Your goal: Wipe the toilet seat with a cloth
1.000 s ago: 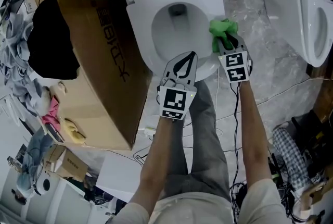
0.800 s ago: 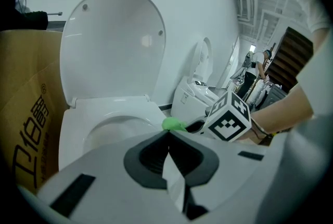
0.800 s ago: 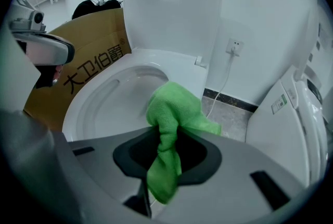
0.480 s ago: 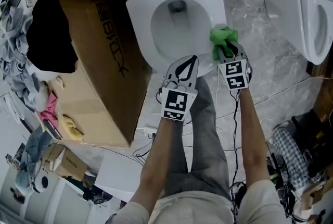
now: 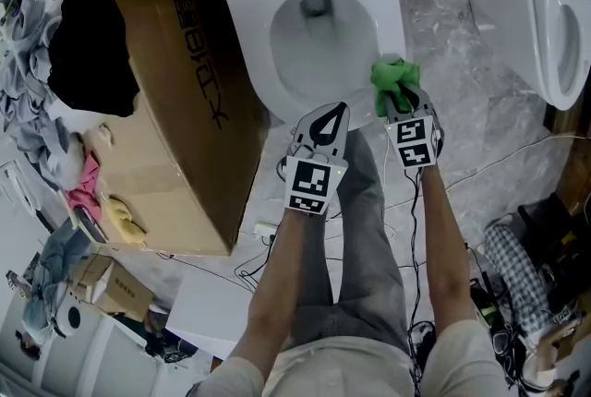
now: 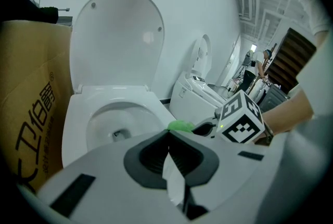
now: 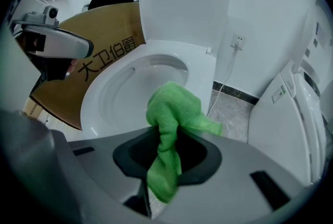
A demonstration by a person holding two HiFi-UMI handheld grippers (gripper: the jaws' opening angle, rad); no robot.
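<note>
clamping green cloth [image 7: 171,108] in right claw [image 7: 164,151] — box [image 7: 106,64] reads 大卫伯爵.

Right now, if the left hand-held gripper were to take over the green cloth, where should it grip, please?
Probably the bunched end of the green cloth standing clear ahead of the right hand-held gripper, coming from the bowl side: its tail is pinched in those jaws, and the left hand-held gripper sits shut on that side.
</note>
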